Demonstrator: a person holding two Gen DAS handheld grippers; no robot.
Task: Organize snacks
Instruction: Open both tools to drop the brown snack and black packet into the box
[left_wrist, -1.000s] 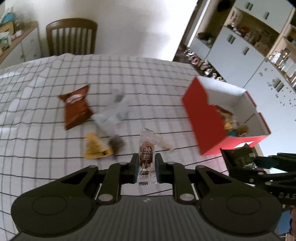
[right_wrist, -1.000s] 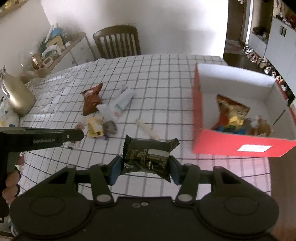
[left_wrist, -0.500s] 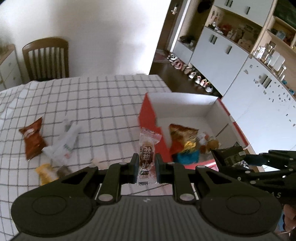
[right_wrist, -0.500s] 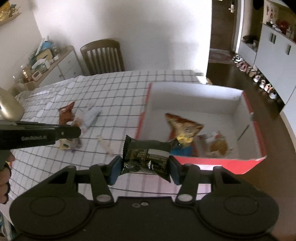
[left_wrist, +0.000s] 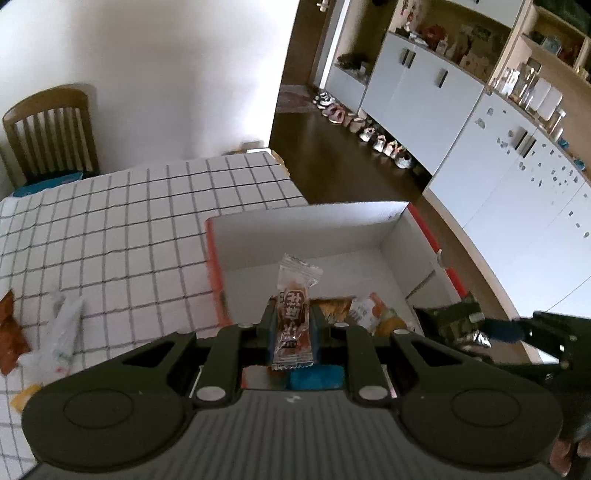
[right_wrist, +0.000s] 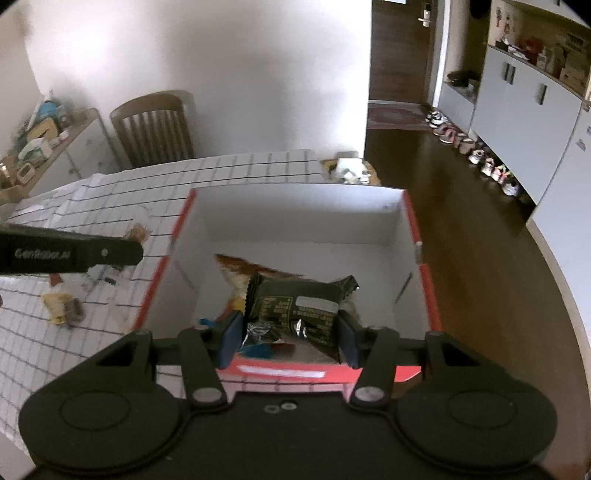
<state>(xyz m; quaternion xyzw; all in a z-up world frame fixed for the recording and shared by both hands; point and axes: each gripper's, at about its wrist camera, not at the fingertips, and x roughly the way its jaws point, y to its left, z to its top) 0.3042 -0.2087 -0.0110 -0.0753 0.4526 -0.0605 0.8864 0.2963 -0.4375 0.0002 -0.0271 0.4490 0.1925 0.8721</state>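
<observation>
My left gripper (left_wrist: 291, 325) is shut on a clear-wrapped brown snack bar (left_wrist: 293, 314) and holds it above the near edge of the red box (left_wrist: 314, 221). My right gripper (right_wrist: 288, 338) is shut on a dark snack packet (right_wrist: 295, 306) over the red box's (right_wrist: 295, 206) front wall. Several snacks lie inside the box, among them an orange bag (right_wrist: 240, 269). The right gripper also shows in the left wrist view (left_wrist: 480, 328) at the right, and the left gripper shows in the right wrist view (right_wrist: 74, 253) at the left.
The checked tablecloth (left_wrist: 110, 229) carries loose snacks at left: a white wrapper (left_wrist: 62, 328), a brown bag (left_wrist: 9, 332) and a yellow packet (right_wrist: 57, 304). A wooden chair (right_wrist: 151, 125) stands behind the table. The table edge and dark floor (right_wrist: 461, 206) lie to the right.
Both grippers have moved right from the loose snacks to over the red box, each keeping its snack. The box now fills the middle of both views.
</observation>
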